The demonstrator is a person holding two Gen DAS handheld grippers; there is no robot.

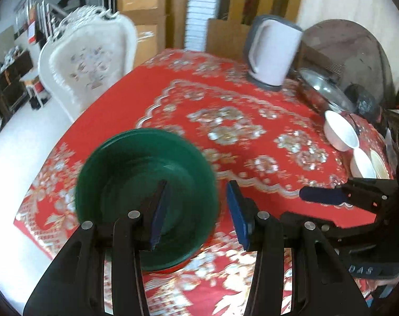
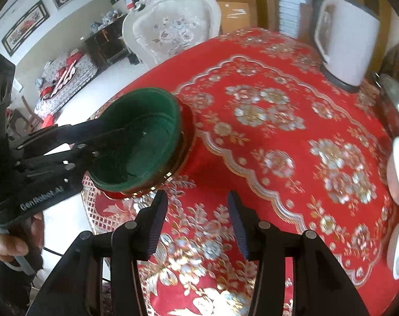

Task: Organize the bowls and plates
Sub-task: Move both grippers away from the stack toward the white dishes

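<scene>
Reading both wrist views: left claw (image 1: 196,205) stands part open and empty, one pad above the green bowl stack (image 1: 146,197), the other outside its rim. Right claw (image 2: 196,221) likewise parted, nothing between pads. White bowls (image 1: 341,131) lie far right of left claw, just right of right claw. Judgement: right claw nearer to them.

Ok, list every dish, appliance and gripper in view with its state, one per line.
green bowls: stacked, upright, sitting on a red dish
white bowls: upright, empty, grouped at the table's right edge
kettle: upright, lid down
glass lid: lying tilted behind the kettle
left gripper: open, empty
right gripper: open, empty
</scene>
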